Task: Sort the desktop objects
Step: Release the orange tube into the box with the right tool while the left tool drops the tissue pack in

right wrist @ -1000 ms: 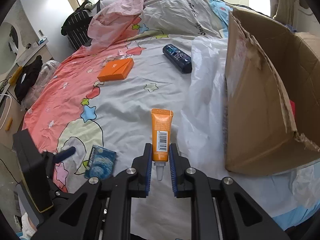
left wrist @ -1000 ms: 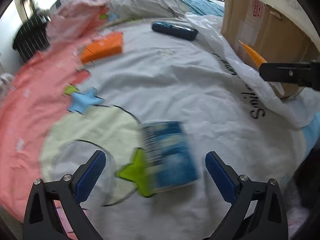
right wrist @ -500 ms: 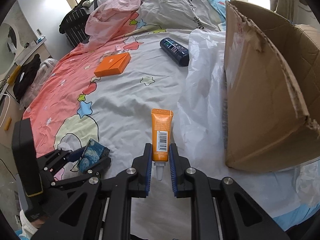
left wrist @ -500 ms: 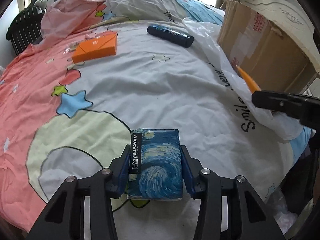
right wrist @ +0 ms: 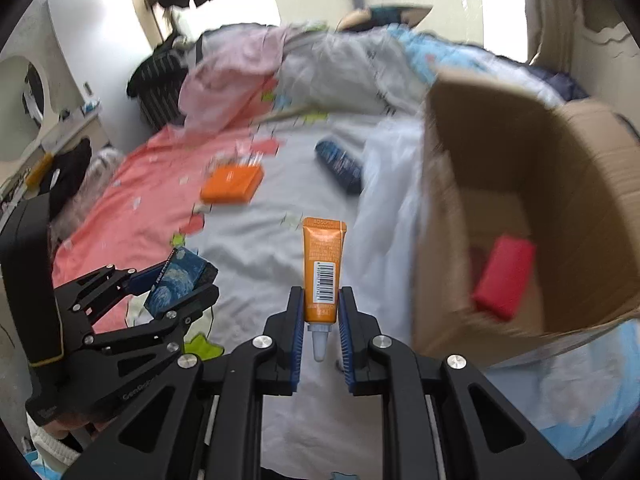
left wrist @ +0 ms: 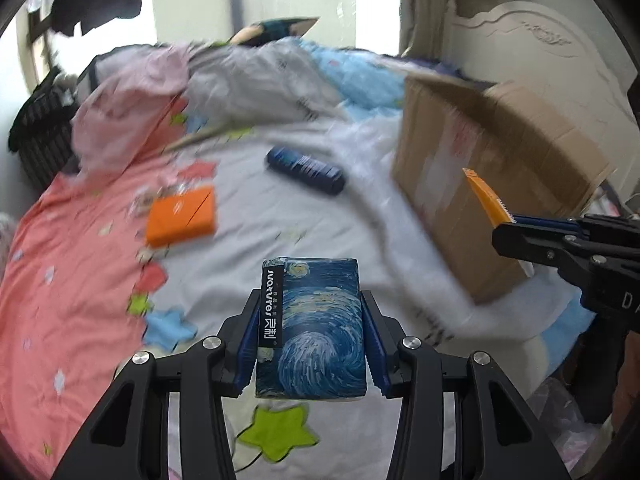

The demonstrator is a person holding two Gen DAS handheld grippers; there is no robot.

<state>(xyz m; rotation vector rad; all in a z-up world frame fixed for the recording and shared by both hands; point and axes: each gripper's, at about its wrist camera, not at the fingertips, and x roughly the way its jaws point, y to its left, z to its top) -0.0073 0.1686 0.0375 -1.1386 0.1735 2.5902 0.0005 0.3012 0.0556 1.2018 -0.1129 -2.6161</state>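
Objects for sorting are lying spread across a bed [left wrist: 248, 216] with a star-patterned sheet, and two of them are being carried clear of it. The left gripper [left wrist: 310, 344] is clamping a blue pack printed with a swirling night-sky painting [left wrist: 316, 328]; its jaws are pressing on the pack's two long sides, so the flat printed face is pointing up and the pack is riding level. In the right wrist view the same pack [right wrist: 180, 280] is showing at about 9 o'clock, lifted off the sheet.

The right gripper [right wrist: 320, 320] is closed on an orange tube [right wrist: 322, 268], pinching it near the cap end. The white nozzle is pointing back toward the camera and the crimped end is sticking forward, probably so the tube can slide out tail first. From the left wrist view the tube [left wrist: 484, 196] is poking out at 3 o'clock, in front of the cardboard box [left wrist: 500, 184].

That box [right wrist: 560, 160] is sitting at 2 o'clock in the right wrist view, tipped so its open mouth is facing the grippers, with a red block [right wrist: 504, 276] lying inside. The tilt seems to be letting things go in without a high lift, and I judge both carried things are heading there.

An orange box [left wrist: 180, 220] at 10 o'clock and a dark blue bottle [left wrist: 306, 170] at 12 o'clock are resting on the sheet in the left wrist view, well apart from each other. Blur suggests fast motion.
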